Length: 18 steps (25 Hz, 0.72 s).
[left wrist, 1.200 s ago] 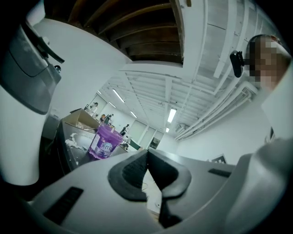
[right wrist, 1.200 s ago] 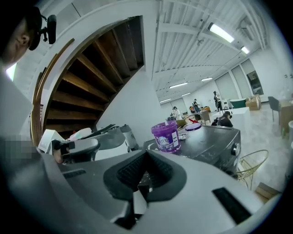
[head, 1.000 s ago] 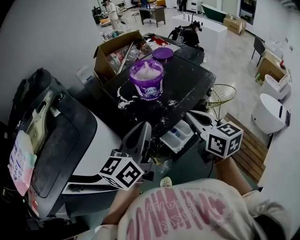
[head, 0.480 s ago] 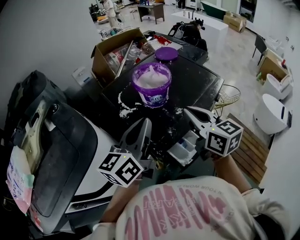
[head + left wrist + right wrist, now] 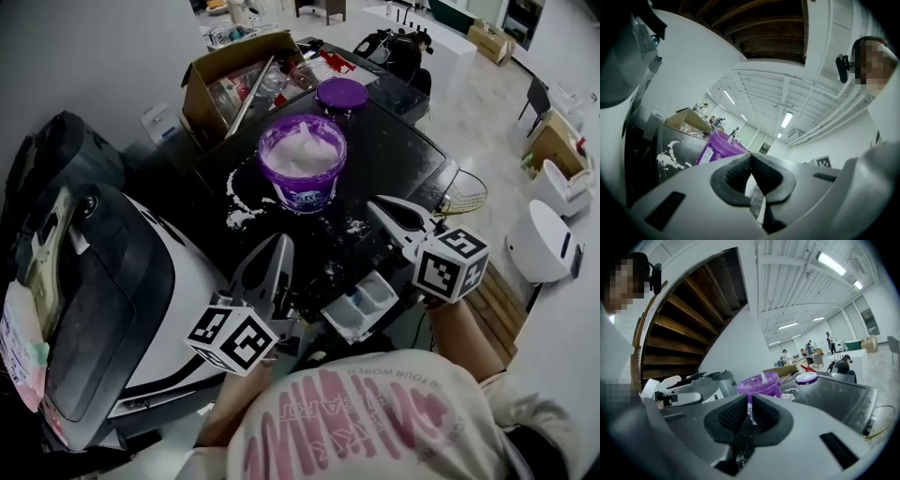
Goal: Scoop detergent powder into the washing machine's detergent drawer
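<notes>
A purple tub (image 5: 302, 165) heaped with white detergent powder stands on the black washing machine top (image 5: 394, 159); it also shows in the left gripper view (image 5: 719, 146) and the right gripper view (image 5: 759, 384). The white detergent drawer (image 5: 361, 305) is pulled out at the machine's near edge, between the two grippers. My left gripper (image 5: 279, 242) (image 5: 750, 157) points level at the tub, pads meeting at the tips, holding nothing. My right gripper (image 5: 375, 204) (image 5: 749, 401) is right of the tub; its jaws have just been opening to a narrow slit, with nothing between them.
The tub's purple lid (image 5: 341, 94) lies behind it. Spilled powder (image 5: 246, 208) streaks the top left of the tub. An open cardboard box (image 5: 234, 80) stands behind, a second machine with a dark lid (image 5: 103, 300) at left, a yellow wire basket (image 5: 464, 197) at right.
Both grippers have moved forward over the machine's near edge toward the tub. The drawer now lies nearer to the person, behind the gripper tips.
</notes>
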Motion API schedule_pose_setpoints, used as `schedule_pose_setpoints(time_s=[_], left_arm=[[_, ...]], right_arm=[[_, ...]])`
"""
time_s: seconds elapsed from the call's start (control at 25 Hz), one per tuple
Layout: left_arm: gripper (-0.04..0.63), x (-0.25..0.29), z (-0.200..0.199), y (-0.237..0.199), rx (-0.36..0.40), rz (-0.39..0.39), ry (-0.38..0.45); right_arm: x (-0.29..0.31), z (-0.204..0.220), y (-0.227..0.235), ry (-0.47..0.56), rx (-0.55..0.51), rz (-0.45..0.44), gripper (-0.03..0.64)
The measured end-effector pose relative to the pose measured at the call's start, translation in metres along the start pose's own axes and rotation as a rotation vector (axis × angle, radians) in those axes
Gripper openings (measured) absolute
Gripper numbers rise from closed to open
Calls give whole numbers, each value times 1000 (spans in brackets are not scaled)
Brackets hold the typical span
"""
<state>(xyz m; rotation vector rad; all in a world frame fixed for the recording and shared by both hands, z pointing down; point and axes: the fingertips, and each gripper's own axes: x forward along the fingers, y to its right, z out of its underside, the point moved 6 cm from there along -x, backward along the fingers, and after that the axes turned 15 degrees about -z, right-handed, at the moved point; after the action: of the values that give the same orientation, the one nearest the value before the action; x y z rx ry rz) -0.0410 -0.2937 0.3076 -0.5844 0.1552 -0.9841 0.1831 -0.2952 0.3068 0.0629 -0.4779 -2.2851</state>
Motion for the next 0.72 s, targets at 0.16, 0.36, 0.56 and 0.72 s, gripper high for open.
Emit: schedule_pose_setpoints(time_s=[0.16,0.36,0.56,0.72], left_arm=[[3,0,-2,0,-18,-84,39],[2,-9,1,-4,-24,-183,67],[2,-19,5,-5,-20,-248,77],[3,-28,6,-8,-22,-286,85]], right_arm=[[14,-29,21,-37,-40,-96,44],[35,-54,42,-137,-179,-171,57],[60,-63,54,-258,-285,-229,73],[82,-77,58,-339,-371,-270,80]])
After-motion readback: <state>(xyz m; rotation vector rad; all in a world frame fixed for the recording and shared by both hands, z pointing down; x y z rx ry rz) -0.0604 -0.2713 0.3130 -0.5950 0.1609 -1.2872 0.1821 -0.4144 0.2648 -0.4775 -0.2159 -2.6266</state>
